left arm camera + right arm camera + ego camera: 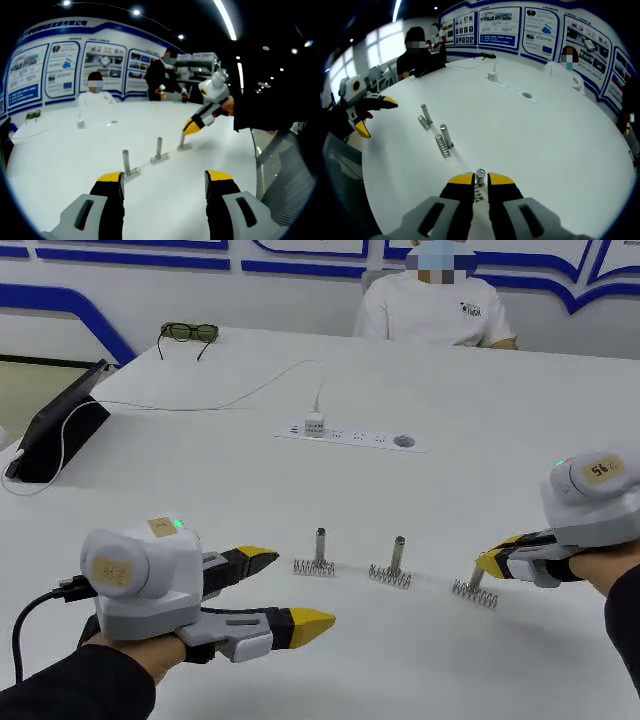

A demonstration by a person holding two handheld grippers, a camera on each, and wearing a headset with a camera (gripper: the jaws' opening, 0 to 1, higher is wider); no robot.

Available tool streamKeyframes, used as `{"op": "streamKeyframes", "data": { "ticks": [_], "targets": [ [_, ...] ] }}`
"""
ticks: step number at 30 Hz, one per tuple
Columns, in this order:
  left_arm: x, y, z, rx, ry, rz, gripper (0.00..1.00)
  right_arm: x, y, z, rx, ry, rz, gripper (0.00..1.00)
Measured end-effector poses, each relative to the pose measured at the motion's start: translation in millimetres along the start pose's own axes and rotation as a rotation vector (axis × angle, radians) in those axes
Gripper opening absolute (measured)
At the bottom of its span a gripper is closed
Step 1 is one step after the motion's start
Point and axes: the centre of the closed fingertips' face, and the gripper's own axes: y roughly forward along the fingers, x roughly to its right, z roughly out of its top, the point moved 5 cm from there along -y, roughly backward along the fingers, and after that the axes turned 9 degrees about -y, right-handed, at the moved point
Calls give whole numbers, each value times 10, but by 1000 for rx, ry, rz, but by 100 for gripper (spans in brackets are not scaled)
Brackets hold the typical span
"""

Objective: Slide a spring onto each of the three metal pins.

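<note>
Three upright metal pins (397, 552) stand in a row, a coiled spring (389, 576) lying at each base.

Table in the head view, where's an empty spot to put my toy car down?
Plenty of bare table lies between the power strip and the three pins, and between the tablet and the left gripper. It is crowded along the pins, with springs lying at their feet and the right gripper closed on the right pin.

The right tool (480, 182) is covering the third pin (480, 173)'s shaft at lower centre; its spring (478, 196) is seemingly peeking, blurred, between the jaws.
</note>
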Motion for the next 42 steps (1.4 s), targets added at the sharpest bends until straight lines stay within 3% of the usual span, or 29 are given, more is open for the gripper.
{"op": "streamKeyframes", "data": {
  "ticks": [14, 23, 42],
  "targets": [
    [31, 45, -9, -19, 8, -22, 66, -69, 24, -208, -41, -50, 65, 15],
    [63, 52, -39, -39, 9, -24, 66, -105, 155, -291, -97, -112, 125, 15],
    [128, 49, -66, -48, 6, -16, 65, -83, 298, -330, -182, -219, 197, 12]
  ]
}}
